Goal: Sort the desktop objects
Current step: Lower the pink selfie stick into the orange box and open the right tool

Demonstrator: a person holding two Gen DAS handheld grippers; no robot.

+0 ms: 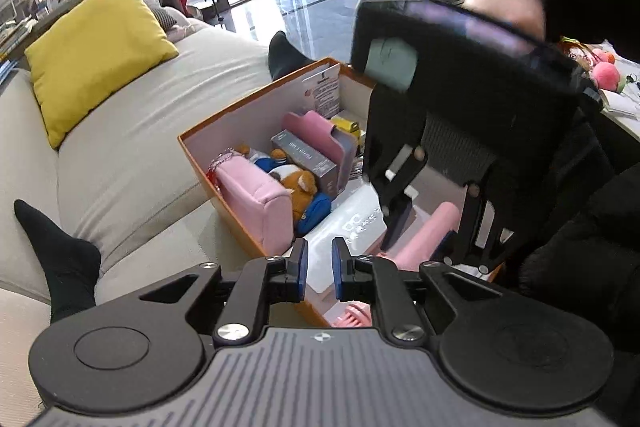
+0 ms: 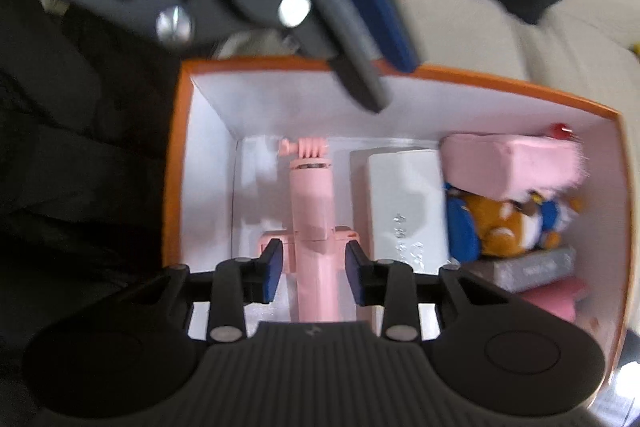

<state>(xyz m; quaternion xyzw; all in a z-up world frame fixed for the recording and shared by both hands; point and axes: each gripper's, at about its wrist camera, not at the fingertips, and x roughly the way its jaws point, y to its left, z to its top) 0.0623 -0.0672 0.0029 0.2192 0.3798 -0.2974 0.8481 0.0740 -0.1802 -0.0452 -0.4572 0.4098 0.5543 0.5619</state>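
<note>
Right gripper (image 2: 313,269) points down into the orange box (image 2: 176,155), jaws apart; the pink selfie stick (image 2: 311,211) lies lengthwise between the pads, gaps visible on both sides, so no grip. Stick rests on the box floor, mount head toward the far wall. Just right of it: white box (image 2: 404,203), then plush bear (image 2: 516,223) under a pink pouch (image 2: 508,163), grey carton (image 2: 528,271) near the right wall. Left gripper (image 1: 319,269) hangs above the box's near edge, pads nearly together, nothing between them. In the right wrist view its fingers (image 2: 360,67) cross over the far box rim, blurred. Box sits on a beige sofa (image 1: 132,163); yellow cushion (image 1: 96,55) well apart at the back.
</note>
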